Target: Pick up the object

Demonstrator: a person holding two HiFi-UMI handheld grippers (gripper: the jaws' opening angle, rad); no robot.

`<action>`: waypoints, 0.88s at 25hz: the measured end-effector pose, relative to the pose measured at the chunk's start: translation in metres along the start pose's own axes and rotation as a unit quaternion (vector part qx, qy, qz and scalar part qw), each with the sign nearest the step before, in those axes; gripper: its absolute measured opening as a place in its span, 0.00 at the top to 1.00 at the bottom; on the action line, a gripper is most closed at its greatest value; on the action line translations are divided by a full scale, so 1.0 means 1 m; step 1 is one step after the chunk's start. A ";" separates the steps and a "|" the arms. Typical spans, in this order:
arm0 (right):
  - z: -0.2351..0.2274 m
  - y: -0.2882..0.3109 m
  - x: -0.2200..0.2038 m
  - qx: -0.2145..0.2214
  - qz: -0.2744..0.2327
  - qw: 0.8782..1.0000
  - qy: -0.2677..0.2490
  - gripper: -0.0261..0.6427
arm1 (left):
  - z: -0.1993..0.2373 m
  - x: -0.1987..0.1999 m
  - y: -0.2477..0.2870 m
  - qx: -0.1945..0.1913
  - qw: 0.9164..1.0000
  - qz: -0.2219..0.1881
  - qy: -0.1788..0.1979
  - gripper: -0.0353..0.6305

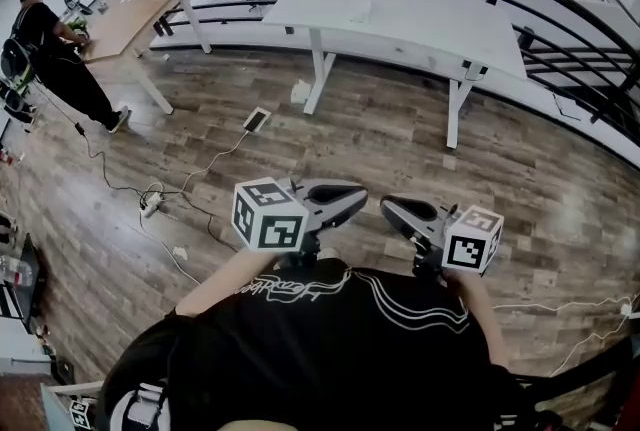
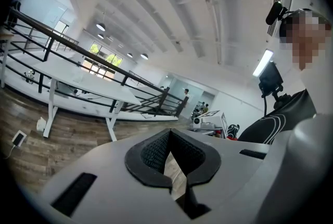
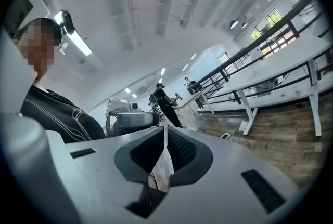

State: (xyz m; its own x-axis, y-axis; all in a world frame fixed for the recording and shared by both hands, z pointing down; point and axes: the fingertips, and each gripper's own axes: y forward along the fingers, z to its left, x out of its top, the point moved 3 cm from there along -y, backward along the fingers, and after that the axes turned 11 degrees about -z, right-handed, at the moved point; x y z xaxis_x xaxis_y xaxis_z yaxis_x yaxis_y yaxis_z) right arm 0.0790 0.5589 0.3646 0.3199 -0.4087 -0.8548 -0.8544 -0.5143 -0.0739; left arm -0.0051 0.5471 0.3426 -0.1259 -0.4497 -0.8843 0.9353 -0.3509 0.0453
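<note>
Person stands on wood floor (image 1: 380, 134), both claws held at chest height, tips facing each other, near but not touching.

L claw (image 1: 358, 199): closed, pads meet at the tip, nothing btwn them. Its own view shows only floor thru the slit. R claw (image 1: 390, 209): also closed & empty. A sliver of background shows btwn its pads, no item.

Obj: can't place it, as no view shows a clear target. White worktop (image 1: 400, 14) is ahead. Wooden worktop (image 1: 125, 24) is far L w/ another person (image 1: 45, 49) at it. Cables (image 1: 150, 199) lie on the floor. If the obj sits at one of these spots, it's too small to tell.

Judgement: pick not started; looks like a ready pose. To do the step well:
1) Find the obj first and get the head cam on it before moving in.
2) Choose one claw & spread its jaws wide well before reach; closed pads would just shove the thing.
3) Tip that claw down toward the surface & come in straight, so the obj sits centred btwn the pads.
4) Close gently, then lift straight up.

Keep the idle claw clear, and mind the cables when walking over.
</note>
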 end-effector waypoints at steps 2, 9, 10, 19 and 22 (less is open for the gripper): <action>-0.003 0.001 0.001 0.002 0.000 1.000 0.001 0.92 | 0.002 0.001 0.001 0.002 1.000 -0.002 0.000 0.94; -0.023 0.012 0.011 0.006 -0.005 1.000 0.005 0.92 | 0.024 0.008 0.012 0.000 1.000 -0.006 -0.007 0.94; -0.026 0.014 0.011 0.006 -0.005 1.000 0.006 0.92 | 0.028 0.009 0.014 -0.001 1.000 -0.006 -0.006 0.94; -0.080 0.041 0.023 -0.011 -0.007 1.000 0.011 0.92 | 0.084 0.024 0.035 -0.008 1.000 -0.008 -0.011 0.94; -0.106 0.056 0.028 -0.018 -0.010 1.000 0.023 0.92 | 0.111 0.029 0.043 -0.011 1.000 -0.002 -0.019 0.94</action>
State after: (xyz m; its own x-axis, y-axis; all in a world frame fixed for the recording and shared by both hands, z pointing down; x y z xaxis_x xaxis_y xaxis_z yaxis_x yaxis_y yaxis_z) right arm 0.0828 0.4390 0.3911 0.3564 -0.4318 -0.8286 -0.8326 -0.5491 -0.0720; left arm -0.0049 0.4276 0.3709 -0.1416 -0.4791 -0.8663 0.9420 -0.3342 0.0308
